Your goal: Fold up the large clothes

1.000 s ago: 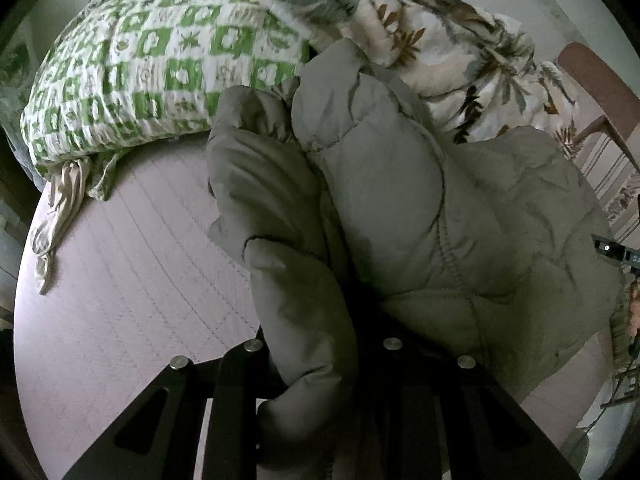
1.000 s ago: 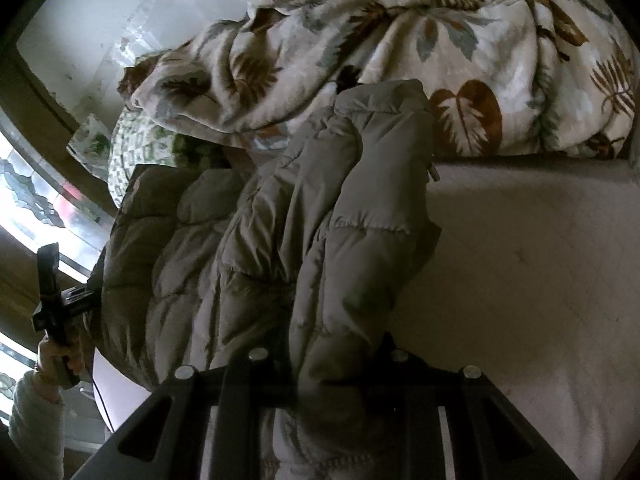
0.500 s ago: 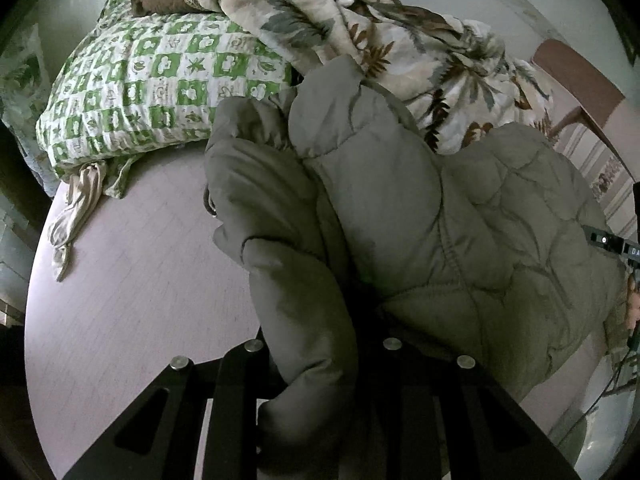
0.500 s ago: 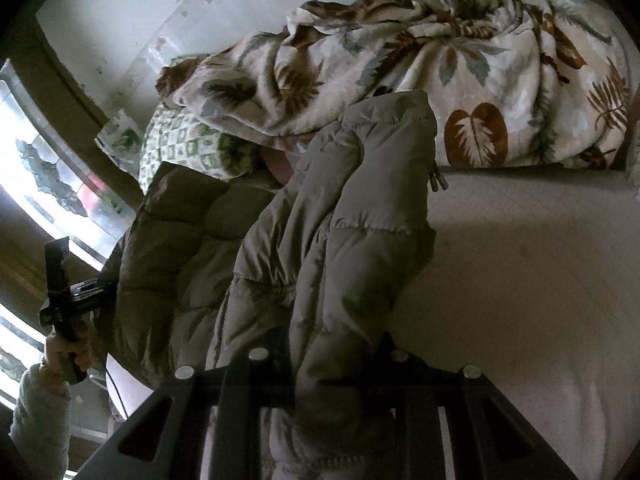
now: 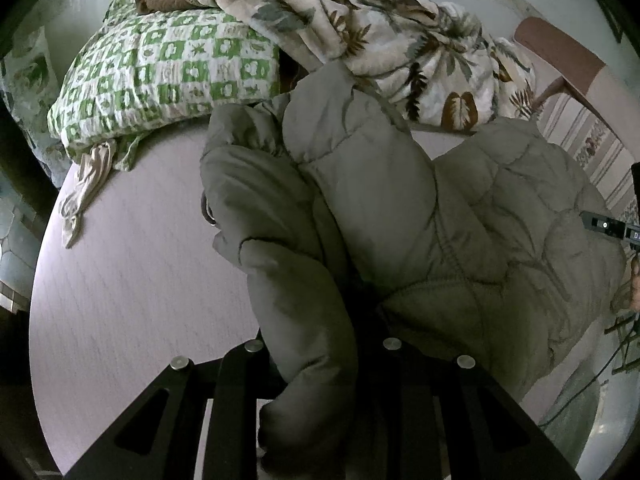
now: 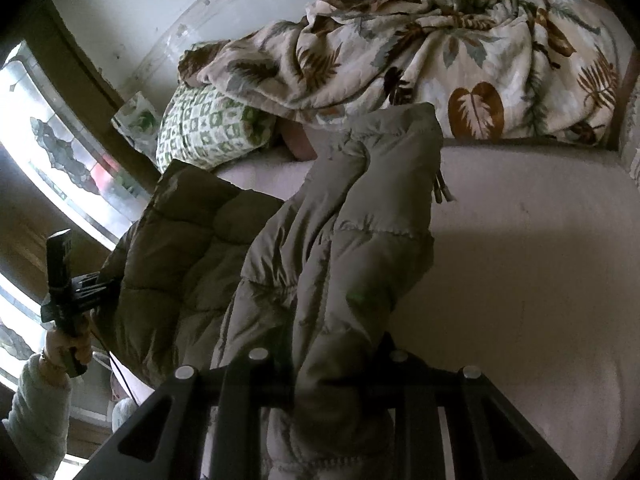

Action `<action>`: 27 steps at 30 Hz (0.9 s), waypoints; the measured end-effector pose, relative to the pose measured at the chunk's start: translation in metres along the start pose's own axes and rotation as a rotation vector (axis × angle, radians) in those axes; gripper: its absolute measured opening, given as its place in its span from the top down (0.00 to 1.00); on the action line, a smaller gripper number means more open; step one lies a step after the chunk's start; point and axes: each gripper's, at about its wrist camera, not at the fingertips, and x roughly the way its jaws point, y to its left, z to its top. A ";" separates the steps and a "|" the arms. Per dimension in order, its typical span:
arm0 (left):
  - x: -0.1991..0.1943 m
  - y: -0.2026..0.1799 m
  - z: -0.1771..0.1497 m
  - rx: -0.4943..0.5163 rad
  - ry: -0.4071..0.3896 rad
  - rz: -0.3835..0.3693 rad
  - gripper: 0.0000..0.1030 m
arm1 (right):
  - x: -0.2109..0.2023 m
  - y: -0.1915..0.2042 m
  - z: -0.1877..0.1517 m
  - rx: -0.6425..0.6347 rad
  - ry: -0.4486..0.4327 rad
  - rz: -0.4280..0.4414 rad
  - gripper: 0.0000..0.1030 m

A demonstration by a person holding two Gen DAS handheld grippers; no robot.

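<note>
— At the lower centre of both frames, what is pinched?
— A grey puffer jacket (image 5: 400, 208) is clamped by the left hand-held gripper (image 5: 320, 360) and the right hand-held gripper (image 6: 324, 368), and is held draped over the bed (image 5: 132, 280), below a leaf-print blanket (image 6: 440, 52).

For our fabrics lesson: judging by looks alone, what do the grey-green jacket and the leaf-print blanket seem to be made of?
Jacket: probably padded synthetic shell, matte; stitched quilting puffs between seams. Blanket: likely plush fleece; soft fuzzy folds, no sheen.
</note>
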 end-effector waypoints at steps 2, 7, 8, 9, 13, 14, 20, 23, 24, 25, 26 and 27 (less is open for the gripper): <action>-0.003 -0.002 -0.009 -0.001 -0.004 0.001 0.76 | -0.002 0.003 -0.007 -0.008 0.005 -0.011 0.76; -0.001 -0.004 -0.028 0.001 0.014 0.010 0.76 | -0.001 -0.003 -0.026 0.009 0.021 -0.025 0.76; 0.001 -0.003 -0.032 -0.003 0.019 0.014 0.76 | -0.001 -0.005 -0.029 0.016 0.022 -0.023 0.76; 0.002 -0.002 -0.034 -0.006 0.022 0.019 0.76 | 0.000 -0.008 -0.033 0.022 0.023 -0.025 0.76; 0.013 0.004 -0.044 -0.023 0.040 0.042 0.76 | 0.005 -0.021 -0.043 0.048 0.032 -0.050 0.76; 0.016 0.005 -0.045 -0.026 0.045 0.047 0.76 | 0.007 -0.026 -0.045 0.060 0.035 -0.056 0.76; 0.043 0.016 -0.055 -0.049 0.095 0.087 0.76 | 0.024 -0.052 -0.056 0.112 0.078 -0.111 0.76; 0.056 0.021 -0.060 -0.060 0.117 0.101 0.75 | 0.035 -0.067 -0.062 0.144 0.104 -0.128 0.76; 0.059 0.022 -0.062 -0.061 0.120 0.104 0.74 | 0.039 -0.071 -0.064 0.151 0.113 -0.133 0.76; 0.062 0.022 -0.063 -0.059 0.121 0.107 0.74 | 0.043 -0.074 -0.066 0.155 0.122 -0.139 0.76; 0.065 0.024 -0.063 -0.058 0.123 0.109 0.73 | 0.048 -0.078 -0.068 0.160 0.132 -0.144 0.76; 0.067 0.025 -0.063 -0.060 0.122 0.110 0.73 | 0.052 -0.082 -0.070 0.169 0.142 -0.146 0.76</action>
